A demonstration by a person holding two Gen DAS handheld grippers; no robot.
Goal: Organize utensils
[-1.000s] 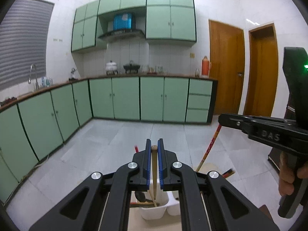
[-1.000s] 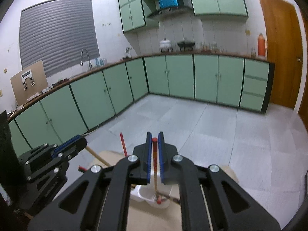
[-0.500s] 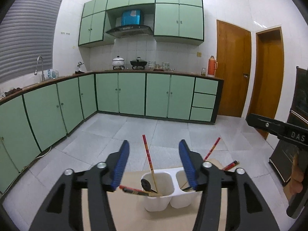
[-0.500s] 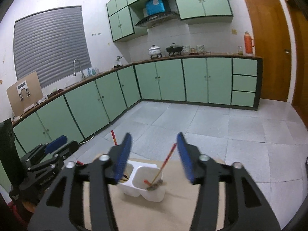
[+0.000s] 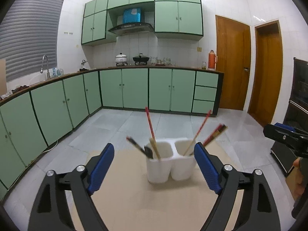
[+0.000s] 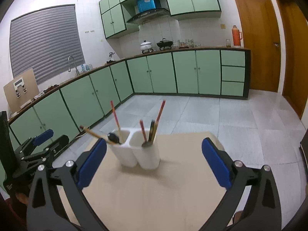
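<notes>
A white two-compartment utensil holder stands on the tan table. It also shows in the right wrist view. Red chopsticks and a dark spoon stand in its left cup; more chopsticks lean in the right cup. My left gripper is open and empty, just short of the holder. My right gripper is open and empty, also short of the holder. The right gripper also shows at the right edge of the left wrist view.
The table's far edge lies just behind the holder. Beyond it are a grey tiled floor, green cabinets and wooden doors. A dark cabinet stands at the right.
Both grippers were shut on a chopstick over the holder, then opened and let go. They have pulled back and lowered; the chopsticks now stand in the cups.
</notes>
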